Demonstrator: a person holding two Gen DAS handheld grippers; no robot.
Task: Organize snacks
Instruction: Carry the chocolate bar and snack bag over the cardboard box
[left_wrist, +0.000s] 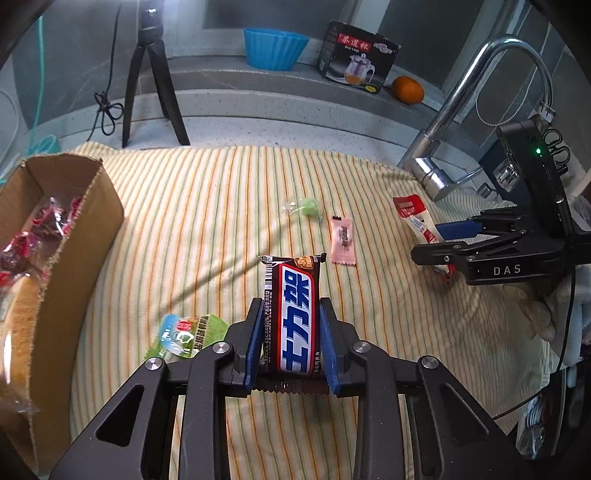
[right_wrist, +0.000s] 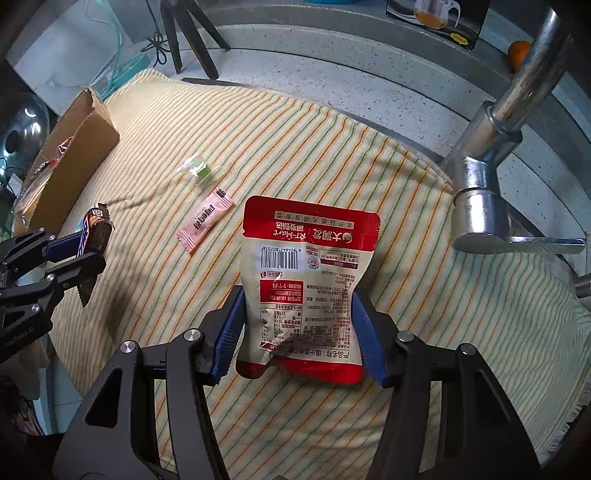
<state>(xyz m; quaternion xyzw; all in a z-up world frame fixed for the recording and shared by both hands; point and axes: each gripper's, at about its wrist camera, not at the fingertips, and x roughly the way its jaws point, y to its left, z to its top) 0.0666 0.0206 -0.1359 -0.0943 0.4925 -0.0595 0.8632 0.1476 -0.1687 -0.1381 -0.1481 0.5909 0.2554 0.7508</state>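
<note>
Clamped in my left tool (left_wrist: 290, 332), the chocolate bar (left_wrist: 291, 314) is lifted for the cardboard box (left_wrist: 74, 236) at nine o'clock. My right tool (right_wrist: 295, 328) pinches the red pouch (right_wrist: 308, 284). Beyond, pink candy (left_wrist: 342, 240) and green candy (left_wrist: 308, 207) wait on the striped towel (left_wrist: 207, 206).

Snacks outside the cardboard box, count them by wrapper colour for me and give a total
Brown: 1, the chocolate bar clamped in the left tongs
Red and white: 1, the pouch between the pads of the right tongs
Pink: 1, the small sachet on the striped cloth
Green: 2, the clear-wrapped candy and the flat packet
Total: 5
</note>
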